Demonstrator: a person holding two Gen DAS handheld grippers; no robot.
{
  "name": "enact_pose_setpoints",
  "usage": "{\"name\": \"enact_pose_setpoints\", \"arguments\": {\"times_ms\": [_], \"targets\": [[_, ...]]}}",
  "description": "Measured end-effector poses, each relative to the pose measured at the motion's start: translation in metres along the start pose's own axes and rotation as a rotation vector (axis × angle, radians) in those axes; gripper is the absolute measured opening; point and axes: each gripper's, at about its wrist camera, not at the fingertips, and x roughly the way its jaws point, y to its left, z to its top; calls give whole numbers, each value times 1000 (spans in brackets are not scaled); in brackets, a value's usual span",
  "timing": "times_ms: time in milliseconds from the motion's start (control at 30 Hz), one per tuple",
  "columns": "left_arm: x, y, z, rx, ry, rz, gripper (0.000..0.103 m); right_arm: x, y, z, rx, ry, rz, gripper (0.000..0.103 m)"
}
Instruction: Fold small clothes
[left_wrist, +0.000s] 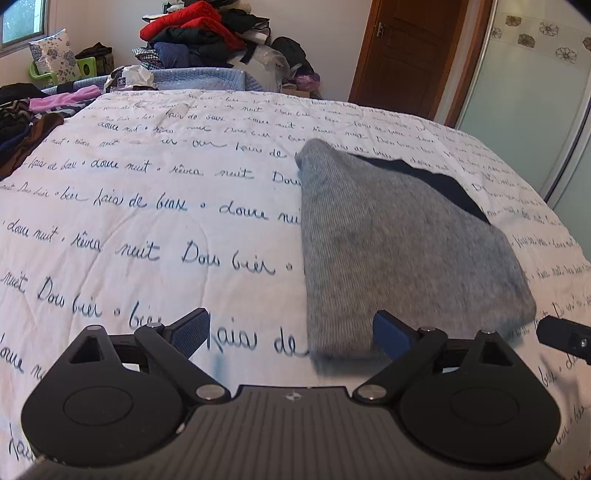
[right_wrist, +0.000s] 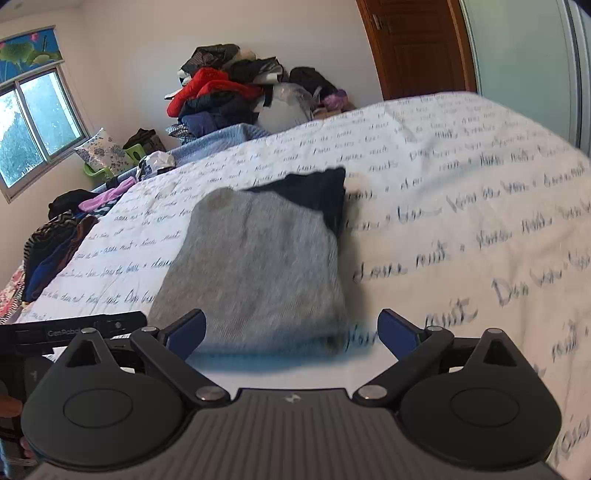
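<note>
A small grey knit garment lies folded flat on the white bedspread with script lettering, and a dark navy part shows at its far edge. My left gripper is open just short of the garment's near edge, nothing between its blue pads. In the right wrist view the same grey garment lies ahead with the navy part at its back. My right gripper is open above its near edge, holding nothing. The left gripper's body shows at the left.
A heap of unfolded clothes lies along the bed's left side. A tall pile of clothes and bags stands behind the bed. A wooden door and a frosted glass panel are at the right. A window is at the left.
</note>
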Motion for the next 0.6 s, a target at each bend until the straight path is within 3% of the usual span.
{"name": "enact_pose_setpoints", "arguments": {"times_ms": [267,600], "targets": [[-11,-7,-24,18,-10,37,94,-10,16,-39,-9,78,28,100],[-13,-18,-51,55,7,98,94,-5,44,-65,-142,47,-139,100]]}}
